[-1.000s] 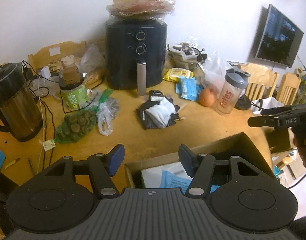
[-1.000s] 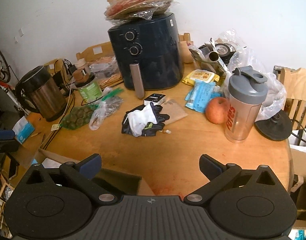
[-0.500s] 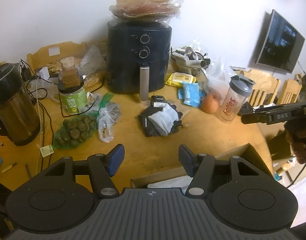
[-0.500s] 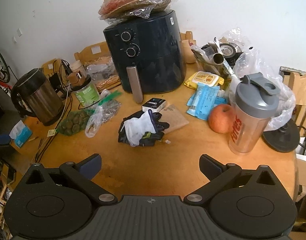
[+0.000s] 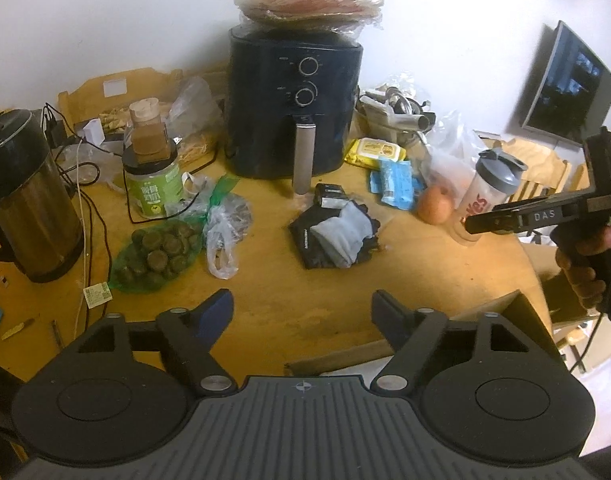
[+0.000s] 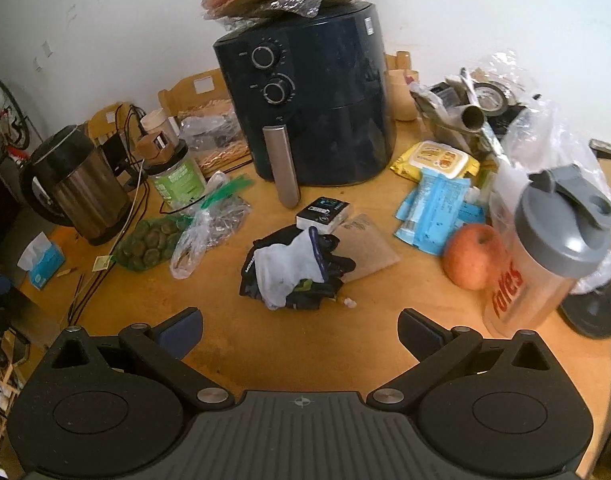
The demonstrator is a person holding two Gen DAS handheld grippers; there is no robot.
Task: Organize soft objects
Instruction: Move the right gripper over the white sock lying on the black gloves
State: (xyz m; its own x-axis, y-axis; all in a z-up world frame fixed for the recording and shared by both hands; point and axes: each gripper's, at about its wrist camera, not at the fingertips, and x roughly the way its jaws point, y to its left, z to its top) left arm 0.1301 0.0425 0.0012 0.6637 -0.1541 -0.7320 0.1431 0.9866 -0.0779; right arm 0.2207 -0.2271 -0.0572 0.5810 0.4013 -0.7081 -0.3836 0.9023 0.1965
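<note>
A pile of black gloves with a white glove on top (image 5: 337,236) lies in the middle of the wooden table (image 5: 289,292), in front of the air fryer; it also shows in the right wrist view (image 6: 293,276). My left gripper (image 5: 301,312) is open and empty, above the table's near edge, short of the pile. My right gripper (image 6: 299,328) is open and empty, a little nearer the pile. The right gripper's side also shows in the left wrist view (image 5: 537,212), held by a hand at the right.
A black air fryer (image 6: 305,108) stands behind the pile. A small black box (image 6: 322,212), an apple (image 6: 471,256) and a shaker bottle (image 6: 545,256) lie right. A kettle (image 5: 21,204), a jar (image 5: 153,184) and bagged items (image 5: 157,256) lie left. A cardboard box (image 5: 505,312) is below the left gripper.
Both grippers have moved forward over the table toward the glove pile. The cardboard box has slipped lower in the left wrist view. Both stay open.
</note>
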